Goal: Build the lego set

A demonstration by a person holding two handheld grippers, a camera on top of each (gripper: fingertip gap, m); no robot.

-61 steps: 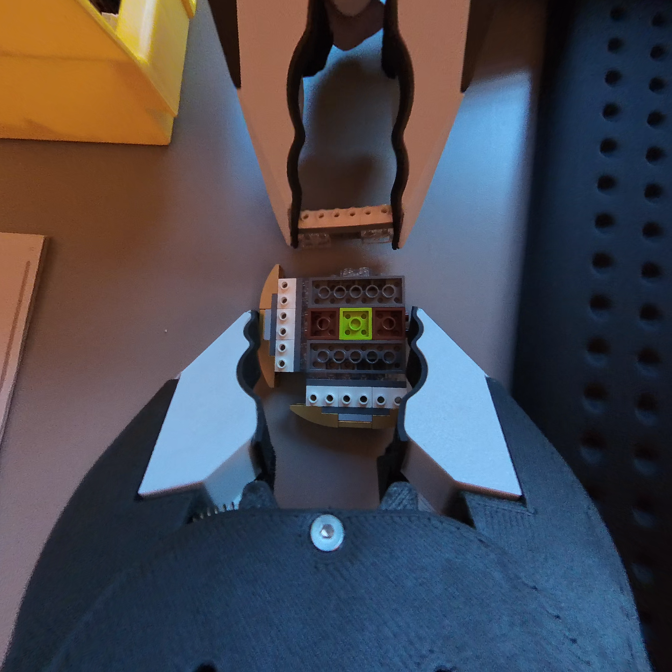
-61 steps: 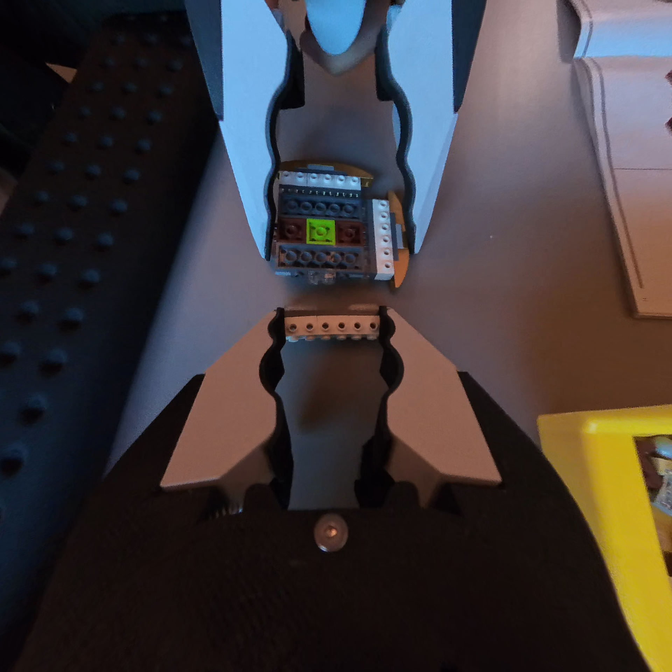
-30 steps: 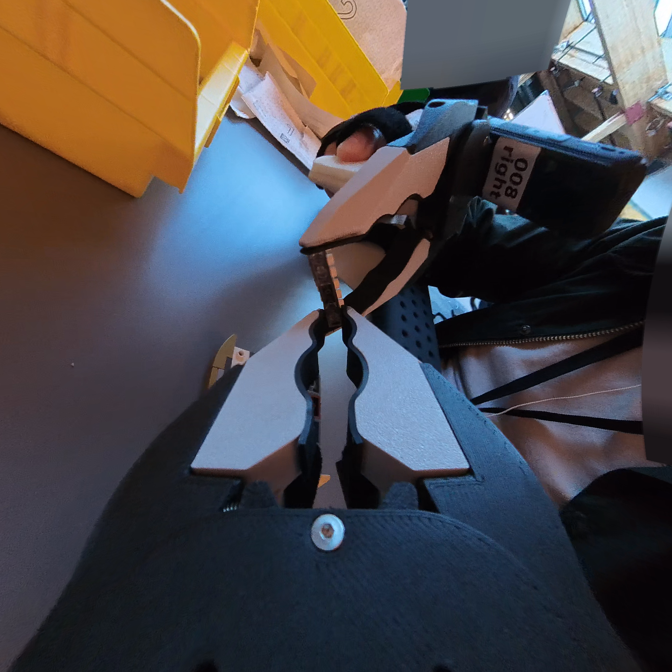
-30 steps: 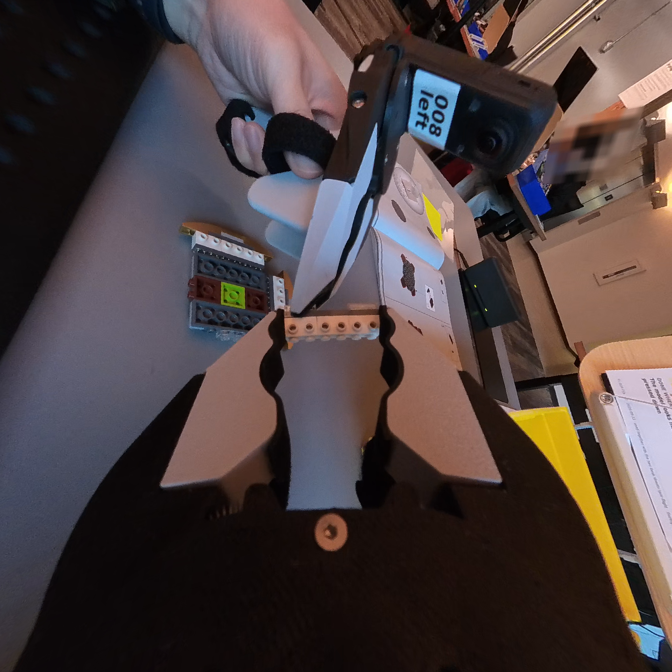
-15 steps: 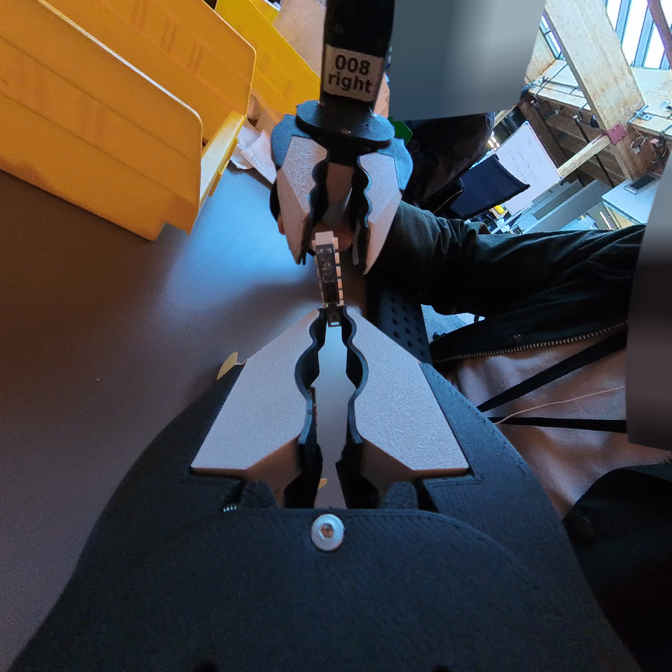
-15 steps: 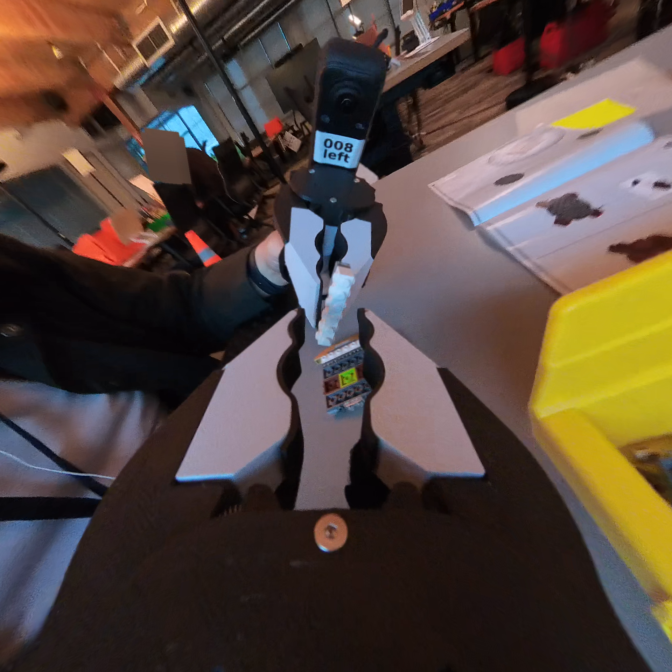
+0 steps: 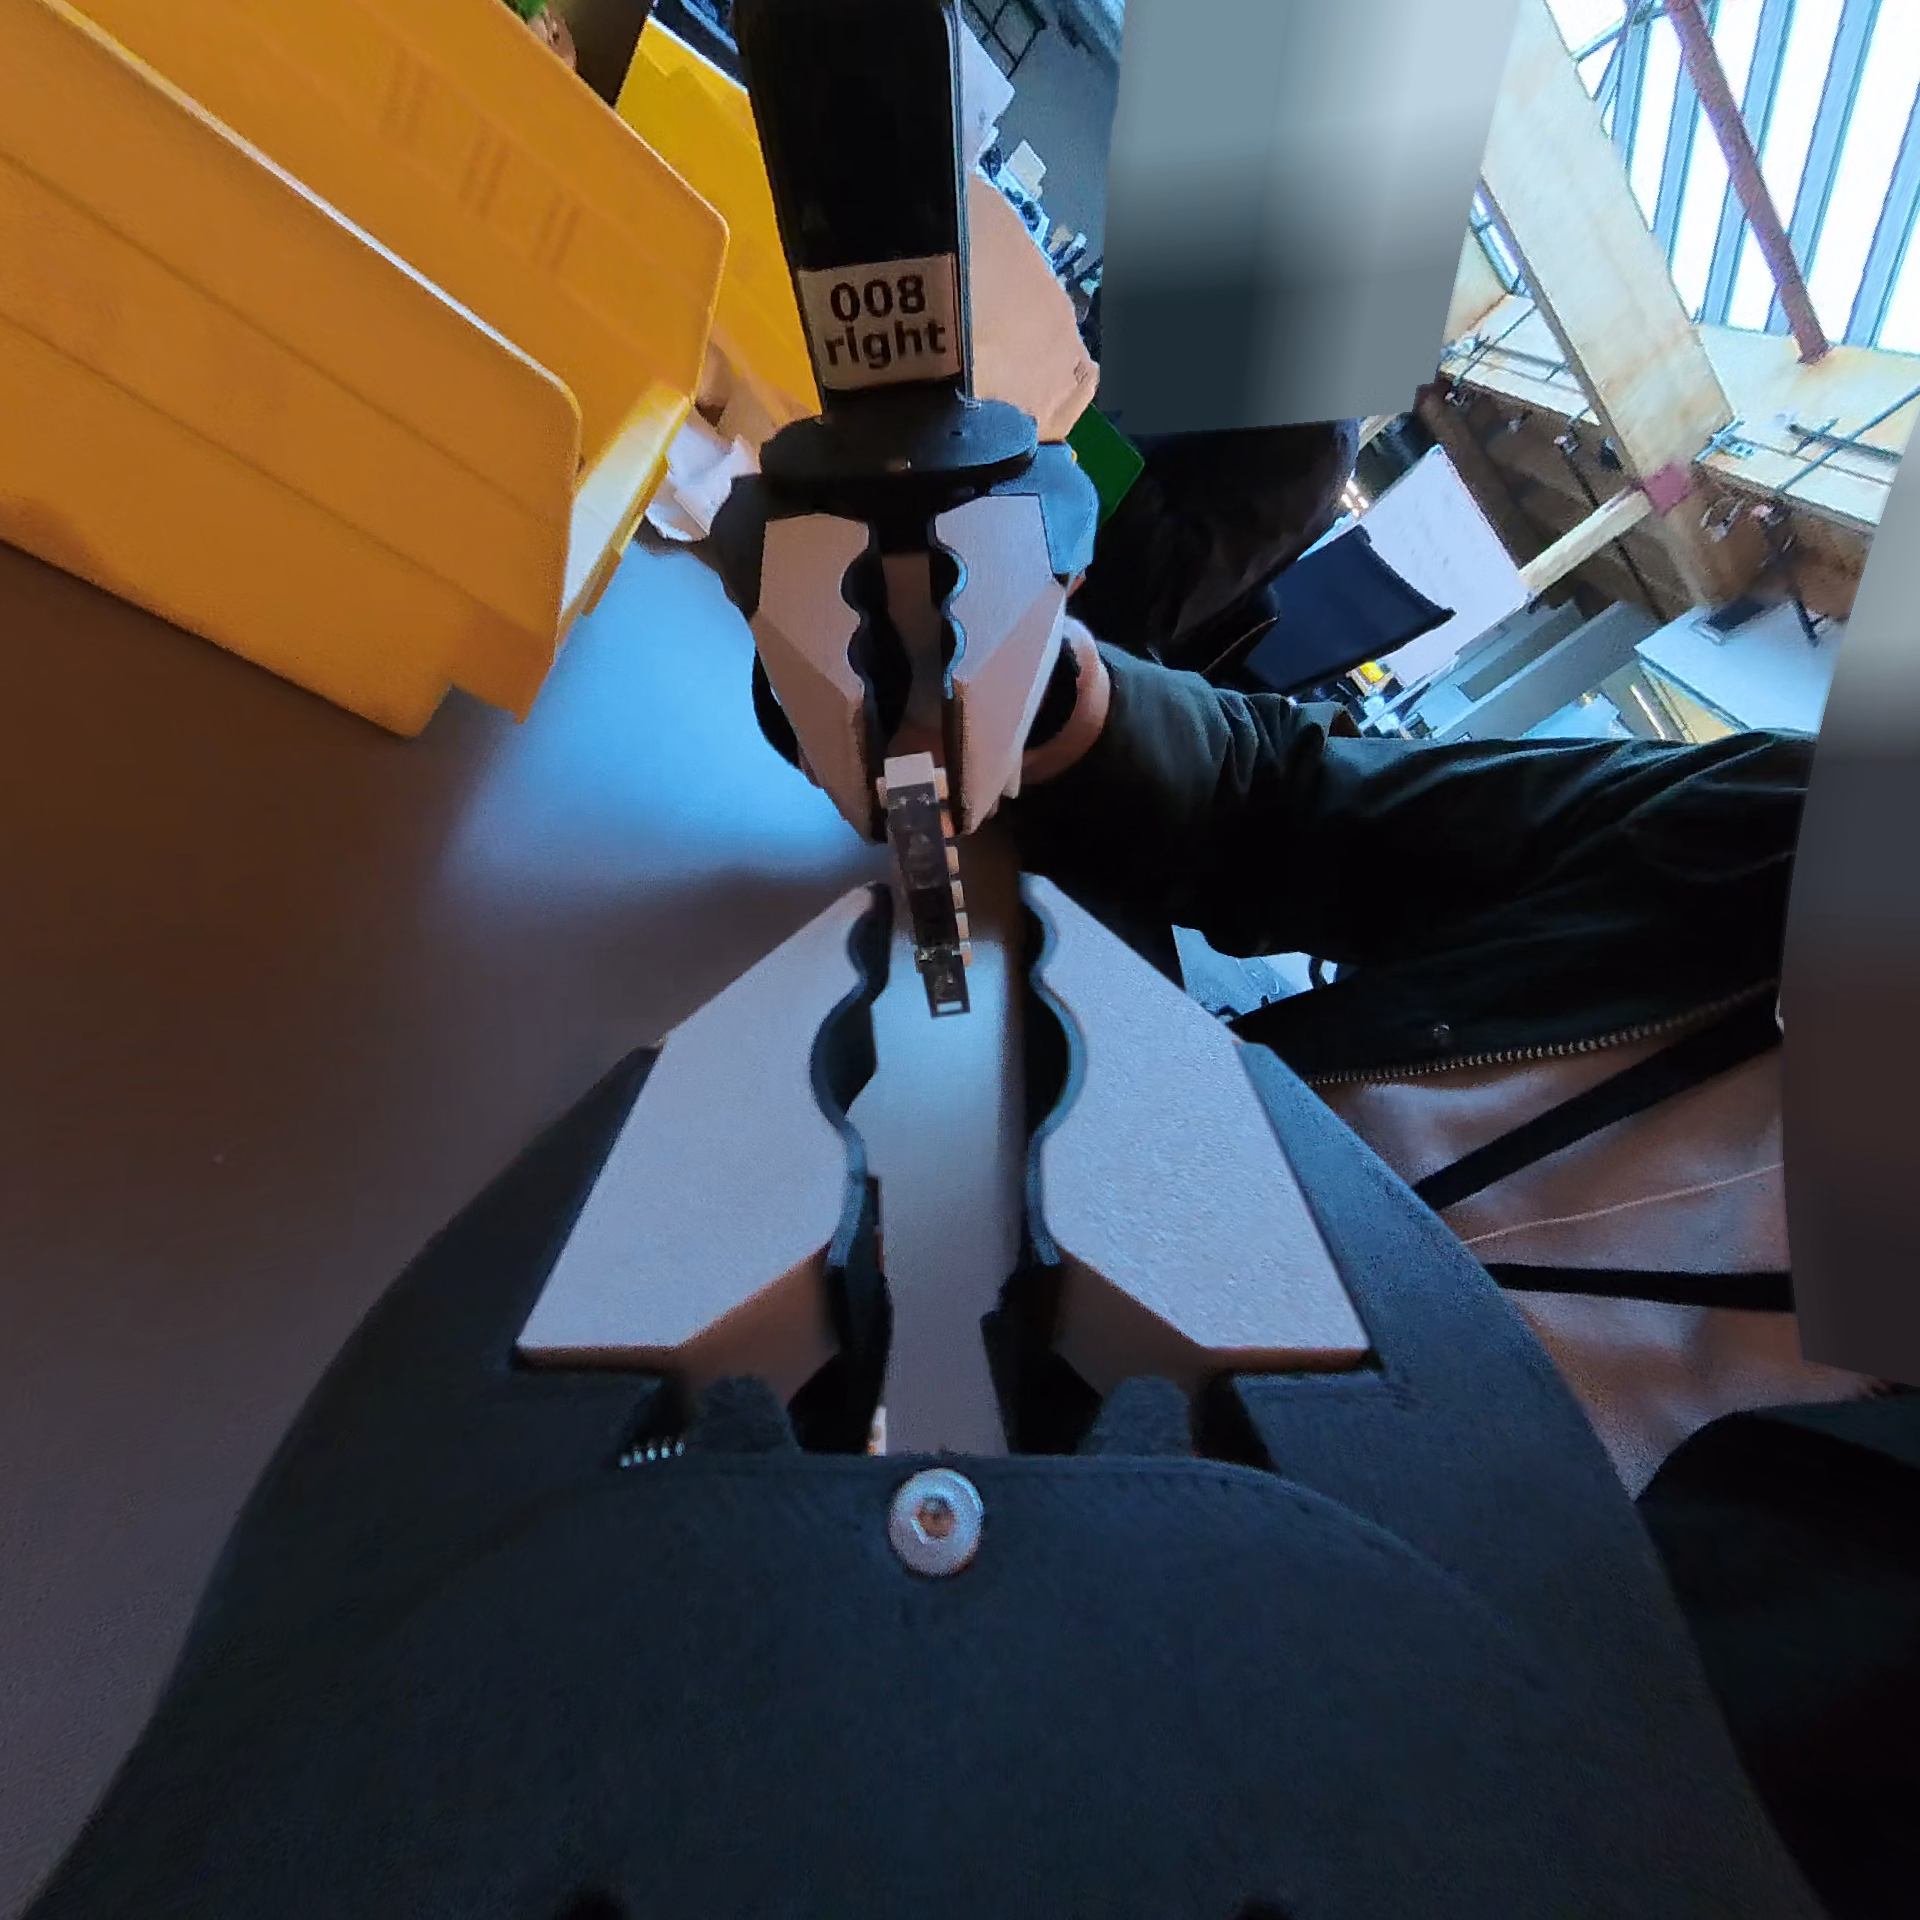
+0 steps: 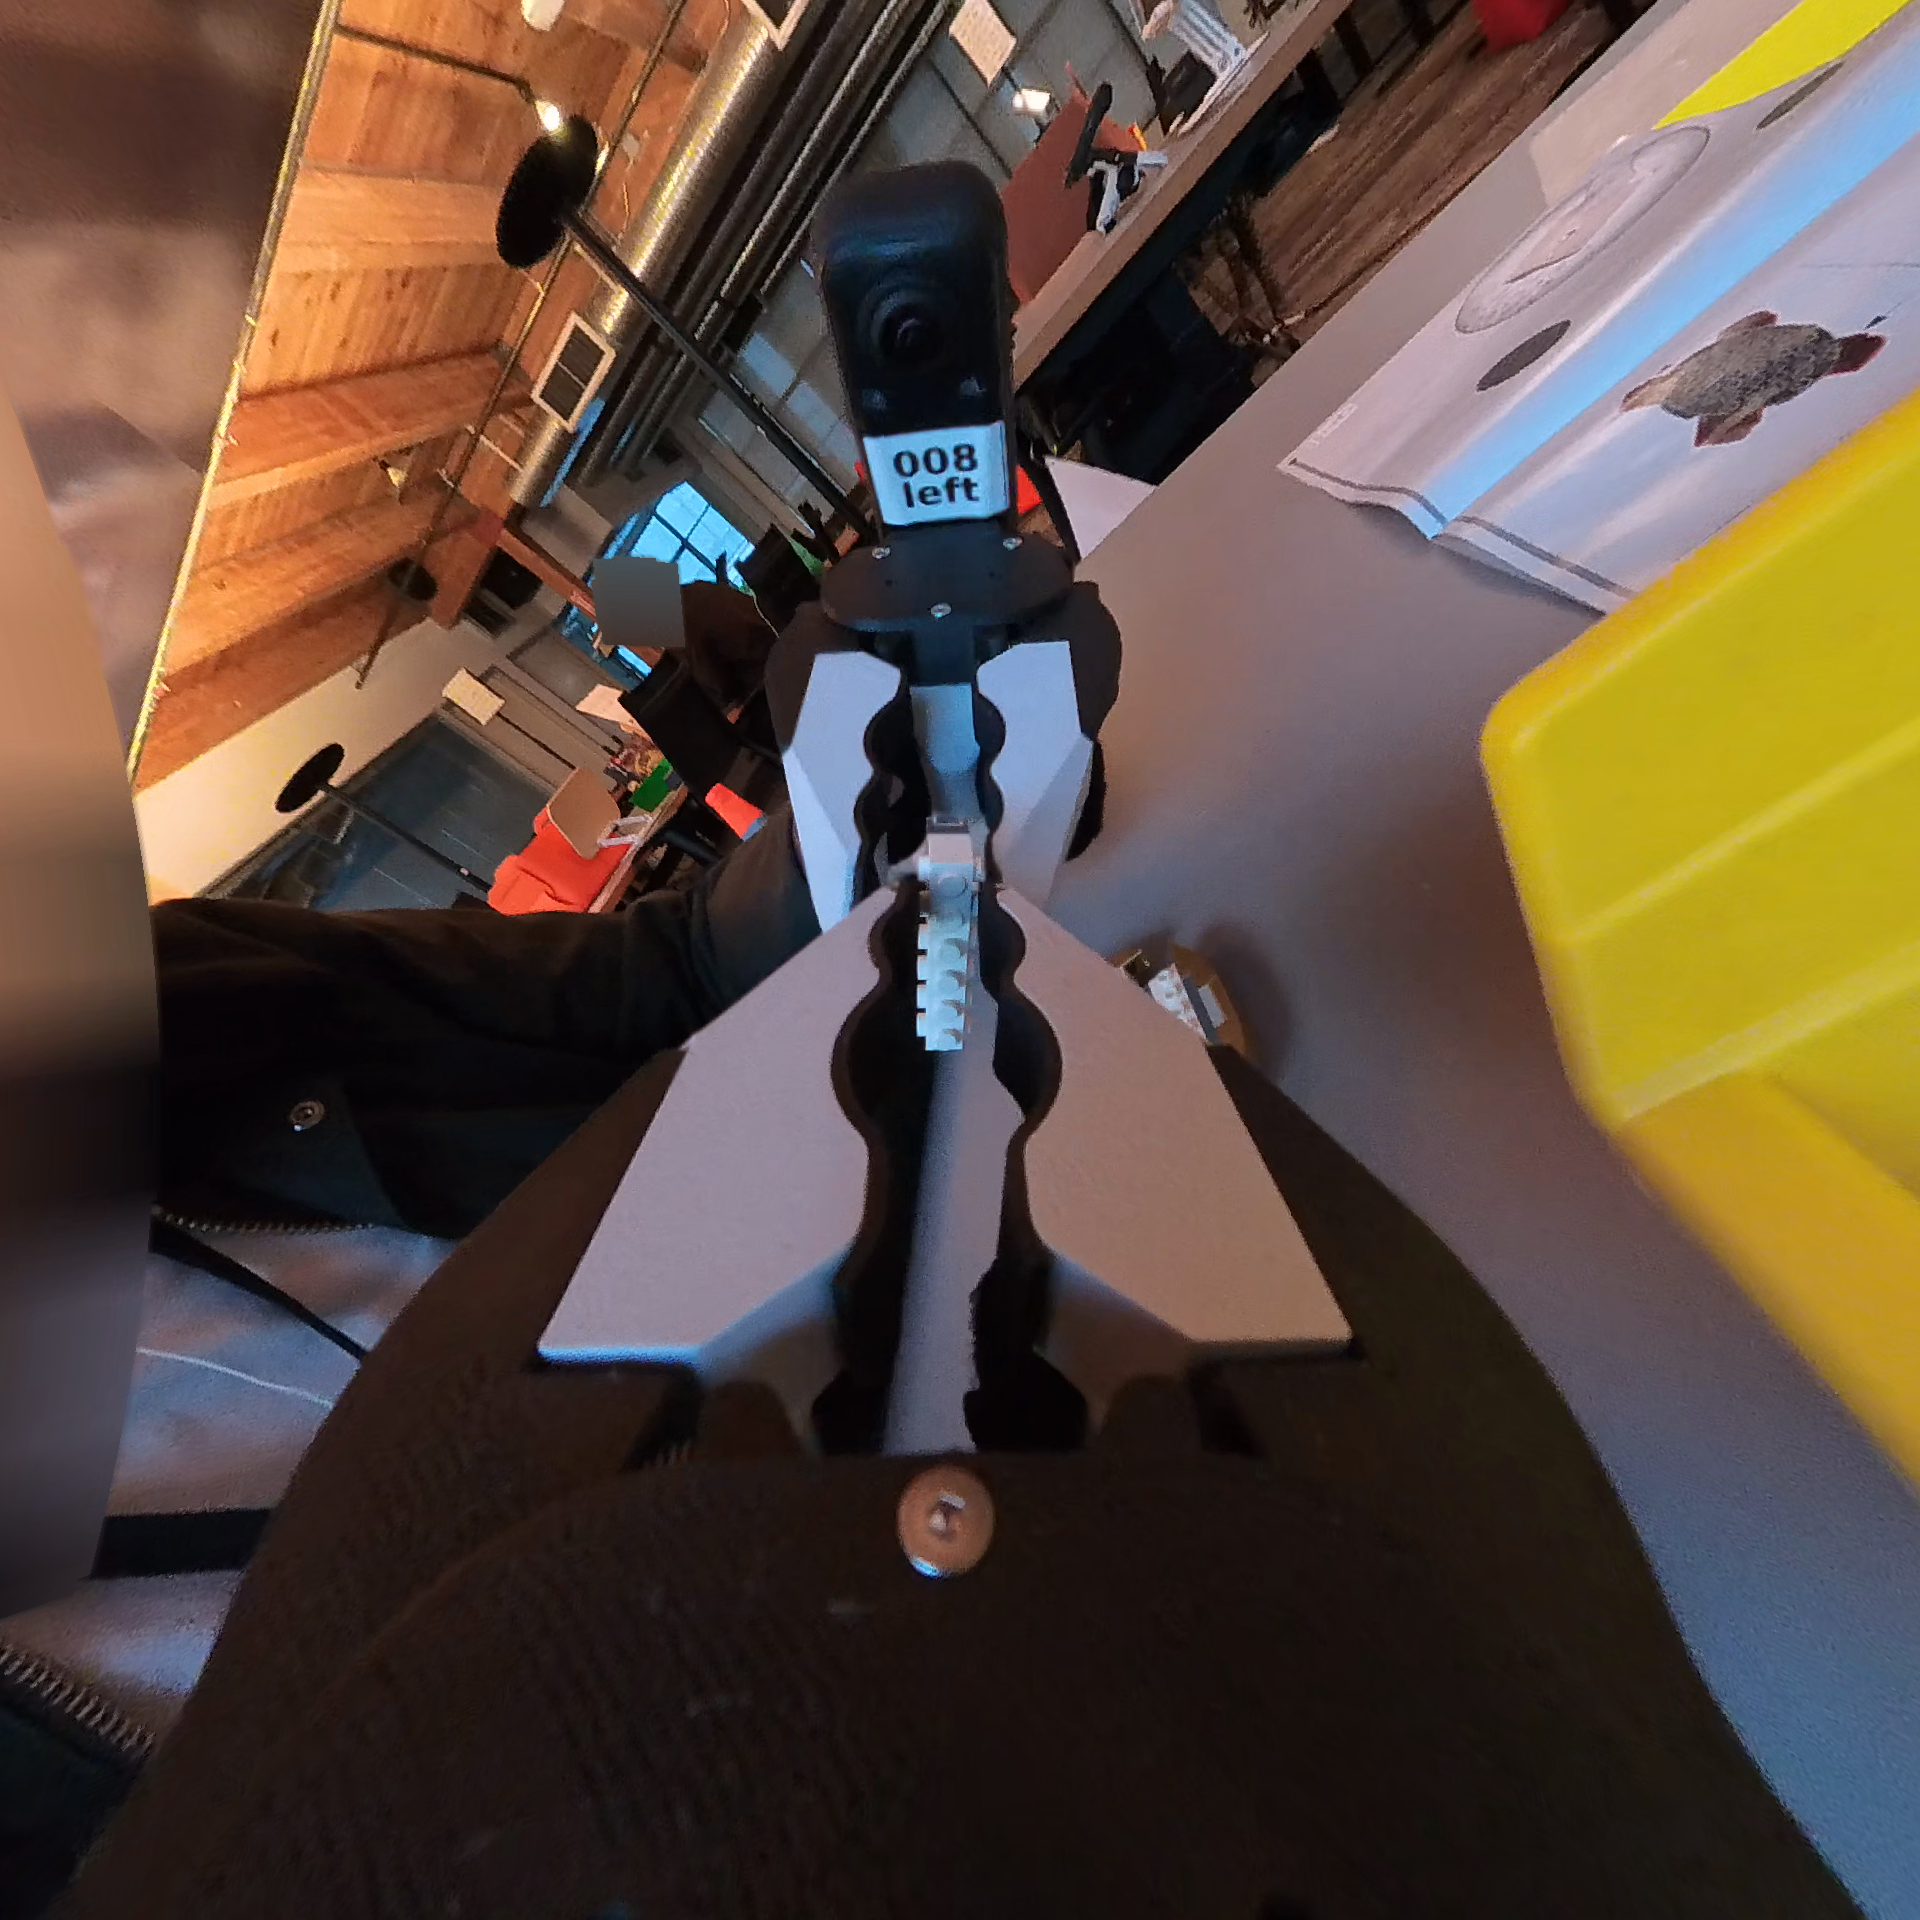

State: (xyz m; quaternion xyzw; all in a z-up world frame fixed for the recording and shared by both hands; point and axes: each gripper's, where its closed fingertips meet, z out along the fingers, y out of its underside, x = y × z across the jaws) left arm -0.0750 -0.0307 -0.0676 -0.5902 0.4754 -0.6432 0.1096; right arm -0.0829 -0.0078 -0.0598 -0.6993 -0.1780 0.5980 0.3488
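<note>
Above the grey table (image 8: 1299,727), both grippers are regripping the white strip (image 8: 948,966): right gripper (image 8: 940,914) pinching one end, left gripper (image 7: 951,925) spread around the other, needing closure next.

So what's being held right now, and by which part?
A white studded Lego strip, pinched near one end by the right tongs. The left tongs flank its other end but look open, not gripping.
</note>
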